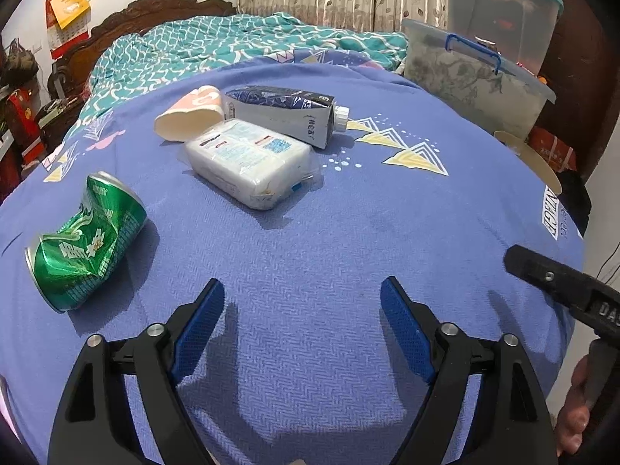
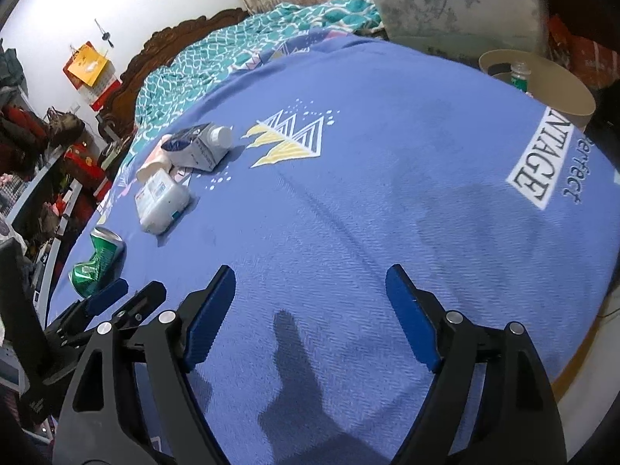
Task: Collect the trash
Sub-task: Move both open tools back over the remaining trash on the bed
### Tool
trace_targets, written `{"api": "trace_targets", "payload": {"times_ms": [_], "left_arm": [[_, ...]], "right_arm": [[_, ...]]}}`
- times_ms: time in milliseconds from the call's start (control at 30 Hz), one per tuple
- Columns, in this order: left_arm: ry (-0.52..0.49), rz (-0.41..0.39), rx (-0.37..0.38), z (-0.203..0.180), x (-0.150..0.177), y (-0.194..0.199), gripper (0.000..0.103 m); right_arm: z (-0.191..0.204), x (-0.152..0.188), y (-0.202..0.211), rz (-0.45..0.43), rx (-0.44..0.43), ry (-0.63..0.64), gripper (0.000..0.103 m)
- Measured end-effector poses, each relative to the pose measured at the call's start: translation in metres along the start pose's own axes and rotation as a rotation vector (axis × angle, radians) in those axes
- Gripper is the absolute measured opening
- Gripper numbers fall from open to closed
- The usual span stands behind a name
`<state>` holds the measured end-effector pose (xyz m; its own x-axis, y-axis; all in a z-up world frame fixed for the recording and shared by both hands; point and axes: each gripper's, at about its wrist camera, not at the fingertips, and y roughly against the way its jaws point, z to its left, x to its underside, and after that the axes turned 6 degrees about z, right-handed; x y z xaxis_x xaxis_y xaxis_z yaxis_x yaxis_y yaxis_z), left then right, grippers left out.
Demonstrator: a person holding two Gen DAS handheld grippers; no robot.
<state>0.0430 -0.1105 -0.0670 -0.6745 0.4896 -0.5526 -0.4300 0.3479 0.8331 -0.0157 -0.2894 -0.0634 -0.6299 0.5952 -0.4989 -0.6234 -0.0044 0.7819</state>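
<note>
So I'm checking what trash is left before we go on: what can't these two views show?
- Round bin, right wrist view: its wall hides all but a bottle top.
- Paper cup, same view: mostly behind the carton.
- Tissue pack print: too small to read.

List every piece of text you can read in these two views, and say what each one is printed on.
"NTAGE": white label patch on the blue bedspread, its first letters cut off at the edge.
"perfect": small script beside that patch.
"DA": partial marking on the right gripper's body.
Crushed green can: large white characters, not legible.
Tissue pack, carton, wall calendar: print too small or blurred.
</note>
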Motion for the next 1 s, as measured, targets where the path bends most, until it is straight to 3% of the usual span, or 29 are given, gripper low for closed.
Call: {"api": "trace_targets", "payload": {"times_ms": [367, 633, 900, 1000], "left_arm": [[0.017, 0.023, 0.022, 0.004, -0.001, -0.005, 0.082], [0.045, 0.045, 0.021, 0.008, -0.002, -0.009, 0.086], [0.078, 0.059, 0.043, 0.015, -0.001, -0.01, 0.087], [0.081, 0.066, 0.061, 0.016, -0.001, -0.011, 0.094]], "right_arm": [[-0.002, -0.001, -0.005, 0.011, -0.009, -0.014, 0.082], [-0.009, -0.002, -0.006, 0.004, -0.124, -0.041, 0.099], [-0.007, 0.001, -0.006, -0.025, -0.143, -0.037, 0.1], [-0.007, 0.0, -0.007, -0.03, -0.139, -0.033, 0.1]]}}
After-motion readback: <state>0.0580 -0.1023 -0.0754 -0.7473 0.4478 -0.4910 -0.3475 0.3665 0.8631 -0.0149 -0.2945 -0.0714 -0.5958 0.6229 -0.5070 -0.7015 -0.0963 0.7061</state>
